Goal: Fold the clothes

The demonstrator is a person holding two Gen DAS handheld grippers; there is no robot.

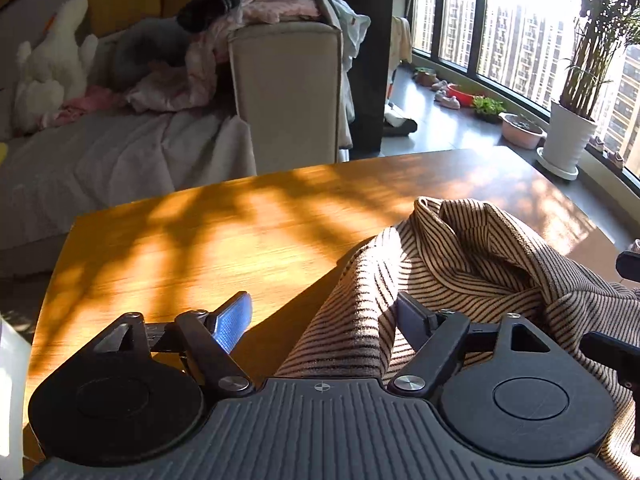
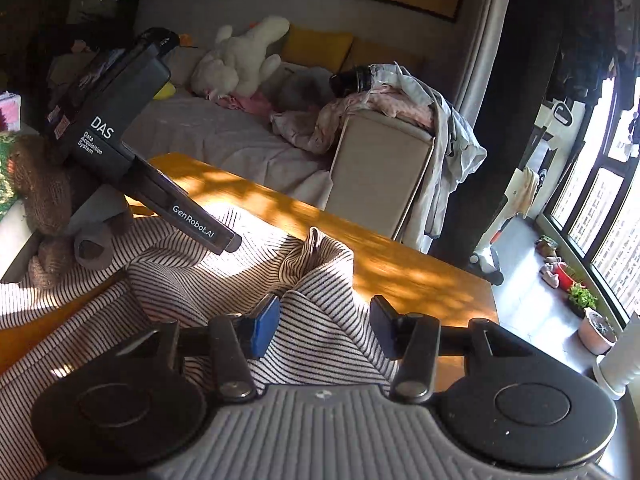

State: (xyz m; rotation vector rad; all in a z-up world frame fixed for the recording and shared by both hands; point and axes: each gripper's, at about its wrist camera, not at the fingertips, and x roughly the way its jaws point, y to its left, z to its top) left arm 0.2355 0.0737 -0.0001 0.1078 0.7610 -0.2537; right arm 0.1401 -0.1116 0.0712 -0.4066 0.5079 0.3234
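Observation:
A tan striped garment (image 1: 460,264) lies crumpled on the wooden table (image 1: 200,240), bunched into folds on the right side. My left gripper (image 1: 324,316) is open, its jaws wide apart, with a strip of the garment running between them and over the right finger's base. In the right wrist view the same striped garment (image 2: 192,280) spreads across the table (image 2: 400,264). My right gripper (image 2: 326,320) is open over a raised fold of it. The left gripper's body (image 2: 132,128) shows at upper left above the cloth.
A sofa (image 1: 120,152) with piled clothes (image 1: 260,4) on its armrest and a white plush toy (image 1: 56,64) stands behind the table. Potted plants (image 1: 572,128) and basins line the window at right. A brown plush toy (image 2: 44,200) sits at the table's left.

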